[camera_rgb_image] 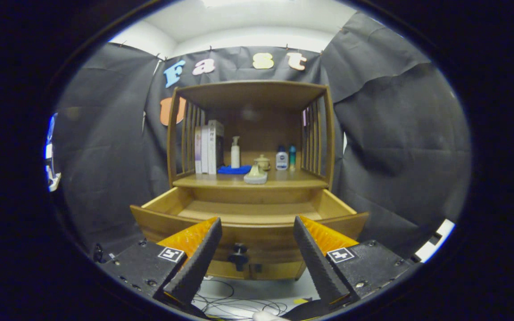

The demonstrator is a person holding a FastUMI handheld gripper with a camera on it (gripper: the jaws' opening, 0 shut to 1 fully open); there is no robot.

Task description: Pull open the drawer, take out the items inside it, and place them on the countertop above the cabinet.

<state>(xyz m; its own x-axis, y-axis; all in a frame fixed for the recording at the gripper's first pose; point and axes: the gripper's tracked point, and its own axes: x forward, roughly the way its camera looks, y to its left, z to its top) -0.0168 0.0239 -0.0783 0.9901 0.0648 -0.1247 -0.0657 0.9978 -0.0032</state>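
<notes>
Jaws wide apart, holding nothing, the gripper (257, 240) facing the drawer (248, 223), which is pulled out with its knob (238, 255) between the fingers. On the worktop (283, 180) above: books (208, 147) at left edge, pump bottle (235, 152), blue cloth (234, 170), pale dish (255, 176) near front edge, two bottles (285, 158) at right.

Claw camera faces the cabinet (250, 147) head-on, near its drawer (248, 223)

I see a honey-brown wooden cabinet (250, 96) with a matching drawer (248, 232) and a black knob (238, 256). On its tabletop (221, 181) stand white and pale lilac books (208, 149), a white pump bottle (235, 154), a blue cloth (234, 170), a cream lidded jar (262, 162), a white bottle with a dark blue cap (281, 159) and a teal bottle (292, 157). The hand-held gripper (257, 227) carries black-and-white square markers, its fingers spread wide apart.
</notes>
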